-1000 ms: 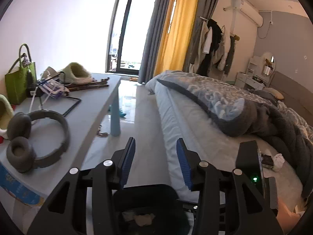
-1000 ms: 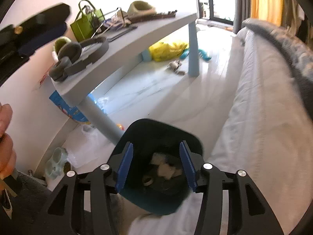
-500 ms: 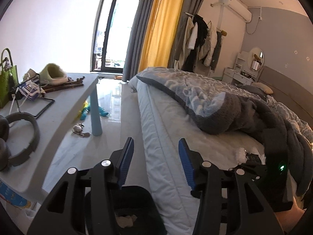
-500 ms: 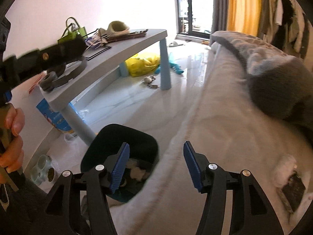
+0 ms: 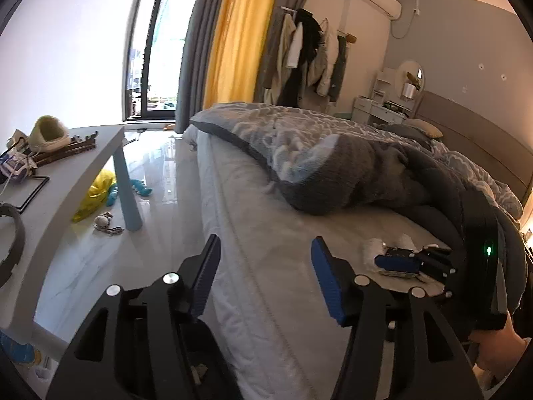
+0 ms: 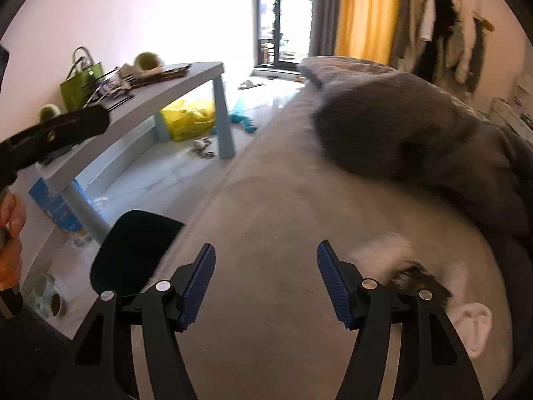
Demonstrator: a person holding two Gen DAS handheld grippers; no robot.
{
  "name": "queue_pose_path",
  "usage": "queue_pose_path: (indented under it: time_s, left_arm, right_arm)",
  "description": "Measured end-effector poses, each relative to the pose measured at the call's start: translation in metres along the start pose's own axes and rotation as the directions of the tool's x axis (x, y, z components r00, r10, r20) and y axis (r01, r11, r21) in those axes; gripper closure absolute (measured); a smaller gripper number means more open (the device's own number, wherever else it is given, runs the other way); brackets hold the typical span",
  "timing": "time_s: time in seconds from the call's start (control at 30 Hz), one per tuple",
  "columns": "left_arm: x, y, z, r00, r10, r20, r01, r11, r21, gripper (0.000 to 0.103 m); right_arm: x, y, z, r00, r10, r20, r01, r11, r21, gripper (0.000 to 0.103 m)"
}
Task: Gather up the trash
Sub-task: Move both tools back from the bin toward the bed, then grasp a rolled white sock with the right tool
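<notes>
Now, from left to right: your left gripper point(image 5: 265, 280) hangs over the near edge of the bed point(image 5: 253, 233), its blue pads spread wide with nothing between them. Below its left finger, at the very bottom of the left wrist view, a dark opening shows a scrap or two, but too little of it is visible to say what it is. In the right wrist view the bin point(image 6: 133, 250) stands on the floor against the side of the bed, just beside the table point(image 6: 160, 96) leg, to the left of your right gripper point(image 6: 265, 283).

That right gripper is also wide open and empty, hovering above the bare sheet. The trash lies to its right, not between the pads: a white tissue point(image 6: 383, 250) sits just beyond the right finger, a dark wrapper point(image 6: 423, 278) is partly hidden behind that finger, and a second tissue point(image 6: 473, 323) lies nearer you at the far right. All three are blurred in this view.

From the left wrist view the same trash point(image 5: 374, 250) shows on the sheet, well to the right of your left gripper, with the right gripper's blue pad point(image 5: 396, 263) directly in front of it. Whether that pad touches anything you cannot tell.
</notes>
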State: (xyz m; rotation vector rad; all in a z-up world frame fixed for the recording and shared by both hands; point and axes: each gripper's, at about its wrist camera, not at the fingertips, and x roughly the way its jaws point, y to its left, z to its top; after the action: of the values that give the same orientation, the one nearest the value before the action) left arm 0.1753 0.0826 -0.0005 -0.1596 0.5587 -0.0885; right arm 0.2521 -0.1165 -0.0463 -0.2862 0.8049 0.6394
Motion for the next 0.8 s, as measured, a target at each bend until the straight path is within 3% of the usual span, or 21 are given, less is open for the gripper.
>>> queue_pose_path:
  time_s: [0.53,0.8]
  left_arm:
    - [0.040,-0.052,-0.006,0.991,-0.099,-0.093,0.100,0.995,0.013,0.033]
    - [0.056,-0.085,-0.010,0.977,-0.166,-0.134,0.172,0.985,0.033,0.030]
  right_arm:
    - [-0.019,-0.083,-0.035,0.986,-0.166,-0.024,0.167,0.982,0.086,0.036]
    - [-0.026,-0.110,-0.057,0.980,-0.192,-0.046,0.196,0.975,0.108,0.036]
